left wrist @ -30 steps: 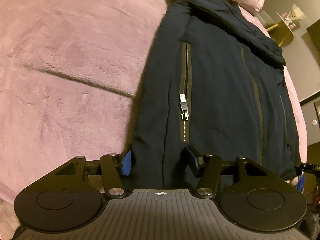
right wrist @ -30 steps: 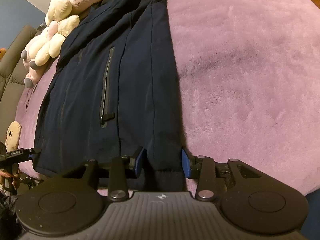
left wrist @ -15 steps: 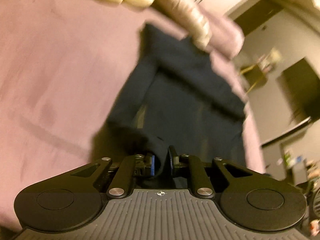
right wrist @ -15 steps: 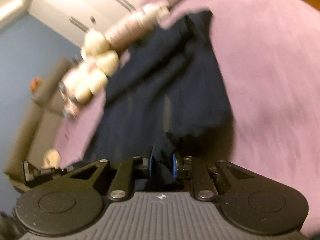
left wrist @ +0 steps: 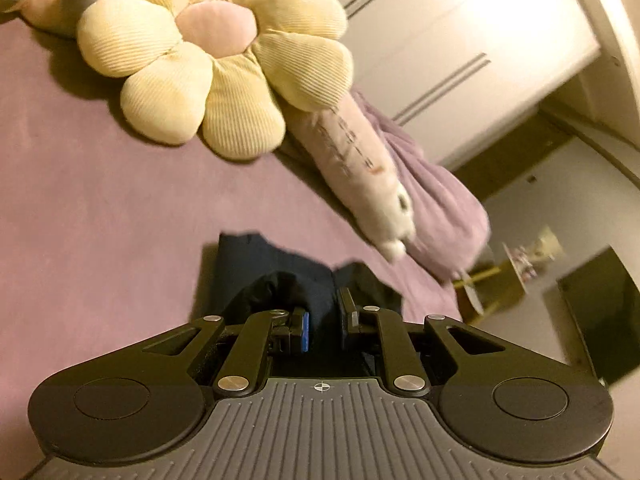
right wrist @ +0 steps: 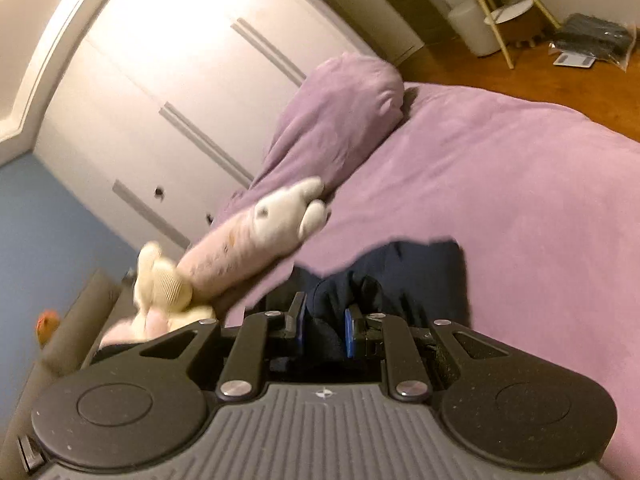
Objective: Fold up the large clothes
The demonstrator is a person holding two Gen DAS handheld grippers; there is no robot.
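Navy jacket [left wrist: 280, 280] fabric is pinched between the narrowed fingers of both the left gripper [left wrist: 323, 322] and right gripper [right wrist: 323, 326], each holding a hem corner so the bottom edge can, I judge, be carried over toward the collar. It lies on a purple bedspread [right wrist: 520, 184] near a flower cushion [left wrist: 208, 64], long plush toy [right wrist: 256, 236] and white wardrobe [right wrist: 168, 80].

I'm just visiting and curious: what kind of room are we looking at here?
Most likely a bedroom. A bed with a purple plush cover and matching pillow, a cream flower-shaped cushion, and tall white wardrobe doors all suggest it.
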